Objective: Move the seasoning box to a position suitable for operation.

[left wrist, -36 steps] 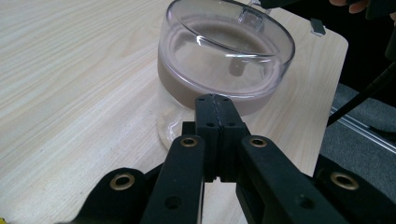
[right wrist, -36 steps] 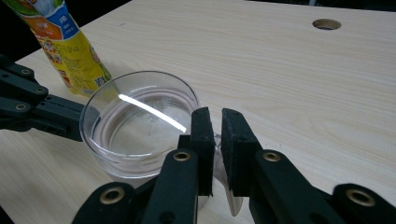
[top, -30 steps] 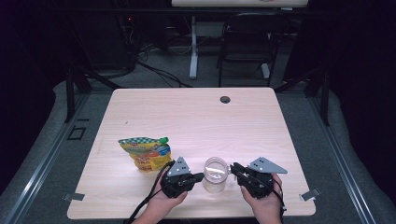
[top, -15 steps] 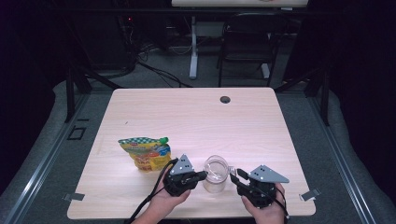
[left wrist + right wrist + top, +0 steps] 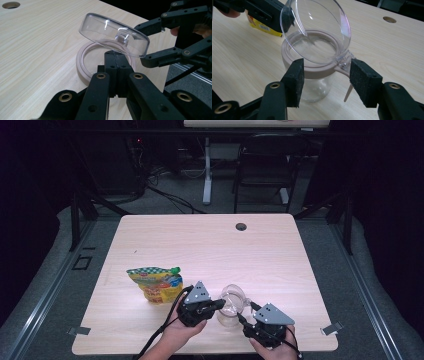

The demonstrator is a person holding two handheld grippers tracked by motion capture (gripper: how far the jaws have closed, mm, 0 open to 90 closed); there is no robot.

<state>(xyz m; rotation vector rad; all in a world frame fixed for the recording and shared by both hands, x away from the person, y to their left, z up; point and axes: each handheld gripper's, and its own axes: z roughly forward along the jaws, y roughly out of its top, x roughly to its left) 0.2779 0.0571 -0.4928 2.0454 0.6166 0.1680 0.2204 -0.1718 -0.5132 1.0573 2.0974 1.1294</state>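
- A colourful snack pouch (image 5: 156, 282) is lying on the wooden surface (image 5: 210, 245), left of the action
- The left tool (image 5: 216, 305) is pinching the tilted clear lid (image 5: 113, 34), its jaws closed together on it
- The glass jar (image 5: 315, 72) is standing near the front edge
- The right tool (image 5: 325, 82) is bracketing the jar's pink collar, jaws apart

From high above the near edge we look forward and down across the pale wooden table (image 5: 200, 245), while both gripper cameras sit close, facing the same clear glass jar with its pinkish rim (image 5: 85, 56) from opposite sides.
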